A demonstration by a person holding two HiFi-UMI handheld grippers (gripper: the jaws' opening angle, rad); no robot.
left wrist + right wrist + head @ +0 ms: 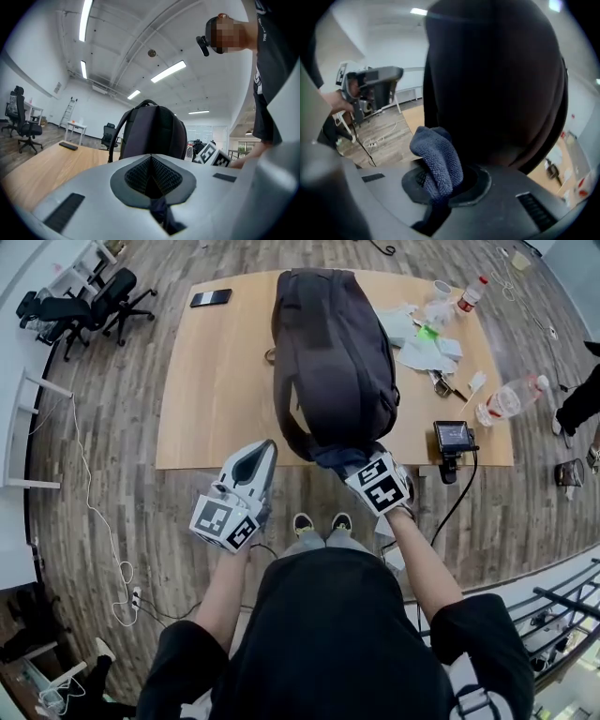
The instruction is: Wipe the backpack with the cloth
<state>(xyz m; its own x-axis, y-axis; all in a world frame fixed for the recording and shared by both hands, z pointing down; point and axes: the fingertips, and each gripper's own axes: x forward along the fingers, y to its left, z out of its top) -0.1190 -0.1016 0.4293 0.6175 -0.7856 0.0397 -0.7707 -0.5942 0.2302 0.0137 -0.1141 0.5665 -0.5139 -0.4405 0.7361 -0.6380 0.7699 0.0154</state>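
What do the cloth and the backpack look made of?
The cloth looks like soft blue knitted textile, matte, by its visible looped weave. The backpack seems dark woven synthetic fabric, perhaps nylon: smooth, matte panels and straps.

Head view: bright, even indoor light with only faint, soft shadows on the bench (206, 381); a strong fisheye curve bends the floor (112, 427) boards and the bench edges, and focus is sharp throughout. Left gripper view: long ceiling lights (168, 71) burn out to white glare, a round black vignette cuts the corners, and the near body of the left hand-held gripper (151, 164) is soft. Right gripper view: dimmest; the backpack (497, 79) is a near-black mass without detail, the background is smeared and blurred, the cloth (438, 159) alone is fairly crisp, and the corners are again black.
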